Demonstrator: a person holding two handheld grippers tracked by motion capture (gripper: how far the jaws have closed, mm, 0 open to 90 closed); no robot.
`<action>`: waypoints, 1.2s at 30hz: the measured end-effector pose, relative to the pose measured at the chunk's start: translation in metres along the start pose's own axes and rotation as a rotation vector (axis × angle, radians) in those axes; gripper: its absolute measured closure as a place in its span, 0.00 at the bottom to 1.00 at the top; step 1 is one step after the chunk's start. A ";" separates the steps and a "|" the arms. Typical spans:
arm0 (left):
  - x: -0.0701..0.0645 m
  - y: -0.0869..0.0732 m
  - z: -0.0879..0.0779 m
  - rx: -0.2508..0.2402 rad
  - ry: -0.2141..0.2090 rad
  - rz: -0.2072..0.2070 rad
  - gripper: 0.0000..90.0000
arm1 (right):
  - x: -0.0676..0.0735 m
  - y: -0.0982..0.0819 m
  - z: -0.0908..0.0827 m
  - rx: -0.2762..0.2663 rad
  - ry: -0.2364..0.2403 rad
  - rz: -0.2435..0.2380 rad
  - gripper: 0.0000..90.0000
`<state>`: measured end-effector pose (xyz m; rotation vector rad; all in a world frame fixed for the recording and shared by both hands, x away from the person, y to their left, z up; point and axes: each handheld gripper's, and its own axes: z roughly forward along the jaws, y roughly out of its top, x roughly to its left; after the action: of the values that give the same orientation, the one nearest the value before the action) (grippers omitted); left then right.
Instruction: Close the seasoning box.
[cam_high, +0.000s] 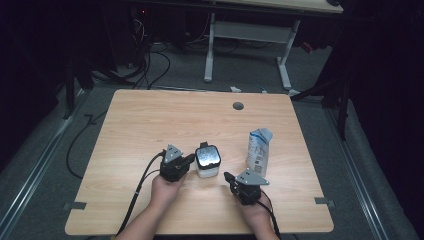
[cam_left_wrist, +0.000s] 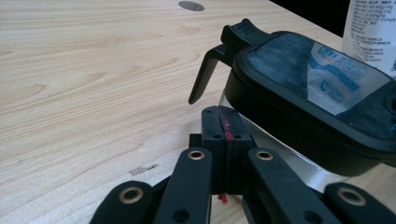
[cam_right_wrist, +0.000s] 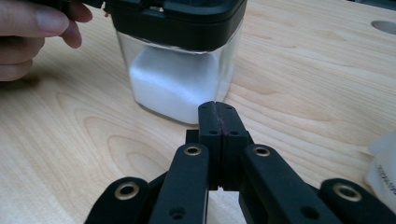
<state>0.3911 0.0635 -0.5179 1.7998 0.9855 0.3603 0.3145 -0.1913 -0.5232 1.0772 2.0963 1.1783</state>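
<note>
We list 1 jar (clear, black lid, white powder inside) near the table's front middle. Left gripper: jaws pressed together, empty, tips just beside the jar's lid. Right gripper: jaws pressed together, empty, near the jar. 1 carton stands to its right.
</note>
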 end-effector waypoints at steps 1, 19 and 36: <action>0.001 0.000 0.000 -0.001 0.000 -0.004 1.00 | -0.001 0.000 0.000 0.000 -0.005 0.003 1.00; 0.037 -0.017 -0.063 -0.017 0.092 0.049 0.92 | -0.008 0.019 0.031 0.020 -0.038 -0.009 1.00; 0.054 -0.032 -0.094 -0.022 0.117 0.043 0.86 | 0.007 0.017 0.023 0.006 -0.006 -0.019 1.00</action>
<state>0.3505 0.1687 -0.5139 1.7986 1.0203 0.5060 0.3342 -0.1698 -0.5207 1.0601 2.1024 1.1584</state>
